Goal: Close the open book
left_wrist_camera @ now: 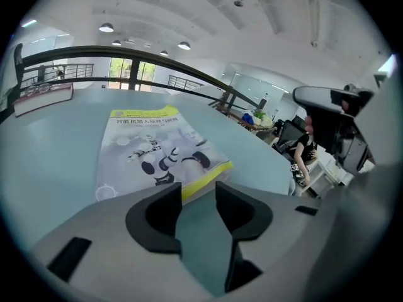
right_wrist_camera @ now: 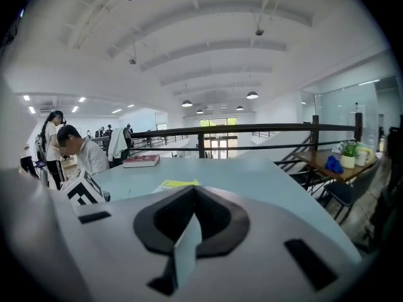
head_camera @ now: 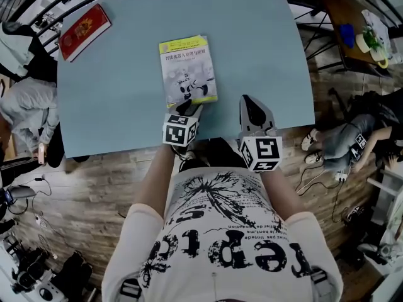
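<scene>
The book (head_camera: 187, 71) lies shut and flat on the pale blue table (head_camera: 113, 99), yellow-and-white cover with a robot picture facing up. My left gripper (head_camera: 189, 109) sits at the book's near edge, angled down. In the left gripper view the jaws (left_wrist_camera: 198, 190) stand apart, and only bare table shows between them, with the book's (left_wrist_camera: 151, 146) yellow near corner just past the tips. My right gripper (head_camera: 249, 103) rests to the right of the book over the table's near edge. Its jaws (right_wrist_camera: 192, 190) meet at the tips, holding nothing. The book (right_wrist_camera: 176, 184) shows as a thin yellow strip ahead.
A red book (head_camera: 84, 30) lies at the table's far left corner. The table's near edge runs just below both grippers. A person sits on the wooden floor at the right (head_camera: 349, 137), and another stands at the left (head_camera: 28, 109). A brown side table (head_camera: 352, 24) stands at the far right.
</scene>
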### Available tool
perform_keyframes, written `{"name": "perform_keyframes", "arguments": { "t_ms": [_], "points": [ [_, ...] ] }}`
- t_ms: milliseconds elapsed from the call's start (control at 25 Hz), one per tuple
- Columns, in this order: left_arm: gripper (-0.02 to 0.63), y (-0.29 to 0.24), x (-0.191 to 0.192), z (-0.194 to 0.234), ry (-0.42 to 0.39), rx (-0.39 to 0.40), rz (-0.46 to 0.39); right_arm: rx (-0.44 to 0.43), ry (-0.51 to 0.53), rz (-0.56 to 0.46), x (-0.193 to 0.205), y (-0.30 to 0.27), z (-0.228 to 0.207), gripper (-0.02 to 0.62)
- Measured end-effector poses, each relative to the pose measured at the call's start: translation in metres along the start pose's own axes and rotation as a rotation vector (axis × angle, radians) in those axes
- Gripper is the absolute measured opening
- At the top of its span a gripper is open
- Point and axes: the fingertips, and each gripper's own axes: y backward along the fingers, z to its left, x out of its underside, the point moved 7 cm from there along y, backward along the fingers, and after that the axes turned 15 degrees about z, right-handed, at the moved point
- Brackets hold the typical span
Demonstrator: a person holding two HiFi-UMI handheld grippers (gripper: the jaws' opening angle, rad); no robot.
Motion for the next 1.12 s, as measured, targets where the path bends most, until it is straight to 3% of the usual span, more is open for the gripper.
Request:
{"name": "perform_keyframes", "arguments": {
  "t_ms": [120, 360, 440, 600, 760, 1120],
  "points": [
    [0.21, 0.002, -0.001, -0.006, -0.043, 0.011, 0.018, 0.01, 0.003, -0.004, -0.001, 0.002, 0.004, 0.011],
    [0.207, 0.035, -0.013, -0.02, -0.122, -0.011, -0.069, 0.009, 0.005, -0.022, -0.002, 0.012, 0.013, 0.011],
    [0.179, 0.052, -0.018, -0.025, -0.17, -0.02, -0.105, -0.006, 0.008, -0.029, -0.005, 0.014, 0.02, 0.011],
    [0.101, 0.095, -0.026, -0.033, -0.222, -0.066, -0.23, -0.055, 0.046, -0.056, -0.011, 0.021, 0.037, 0.011],
    [0.046, 0.146, -0.031, -0.034, -0.2, -0.096, -0.383, -0.092, 0.052, -0.093, -0.024, 0.029, 0.055, 0.011],
    [0.025, 0.26, -0.02, -0.041, -0.211, -0.173, -0.653, -0.105, 0.16, -0.198, -0.048, 0.057, 0.094, 0.009]
  ]
}}
